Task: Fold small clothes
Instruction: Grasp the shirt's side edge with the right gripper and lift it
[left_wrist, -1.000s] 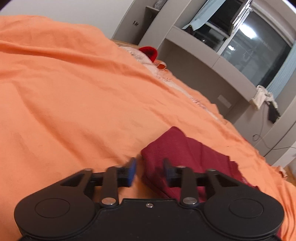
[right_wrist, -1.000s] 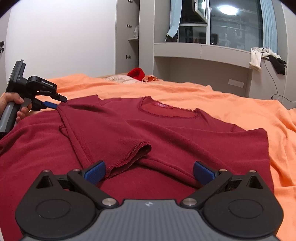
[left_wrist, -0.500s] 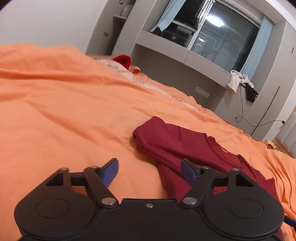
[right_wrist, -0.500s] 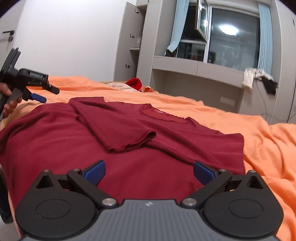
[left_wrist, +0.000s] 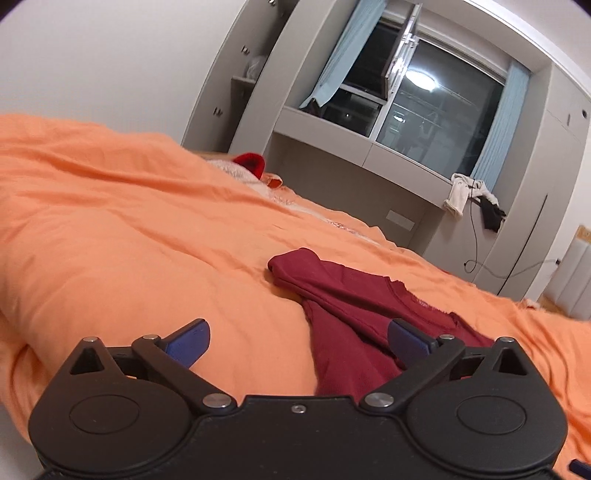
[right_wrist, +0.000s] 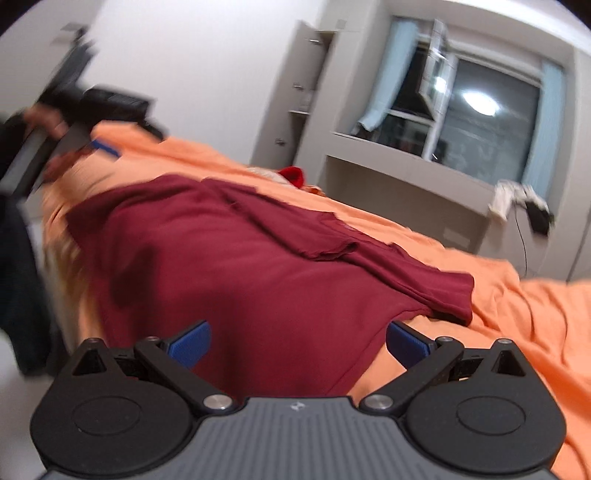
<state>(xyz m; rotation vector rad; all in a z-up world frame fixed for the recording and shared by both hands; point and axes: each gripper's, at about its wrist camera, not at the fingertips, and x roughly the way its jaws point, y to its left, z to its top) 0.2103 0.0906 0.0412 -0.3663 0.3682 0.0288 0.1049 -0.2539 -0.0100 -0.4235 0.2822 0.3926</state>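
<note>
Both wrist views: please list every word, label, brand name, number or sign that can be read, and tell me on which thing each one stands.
No text can be read in either view.
Maroon shirt: a small tag inside the neckline, too small to read.
Right gripper: a small embossed mark on its grey body, a symbol, not letters.
Wall plate under the window shelf: blank.

Left tool (left_wrist: 297, 341) released the maroon shirt (left_wrist: 354, 295), jaws opening, and withdrew

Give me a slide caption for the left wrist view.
Left gripper opening, empty, above dark red knit shirt on orange bedspread.
</note>
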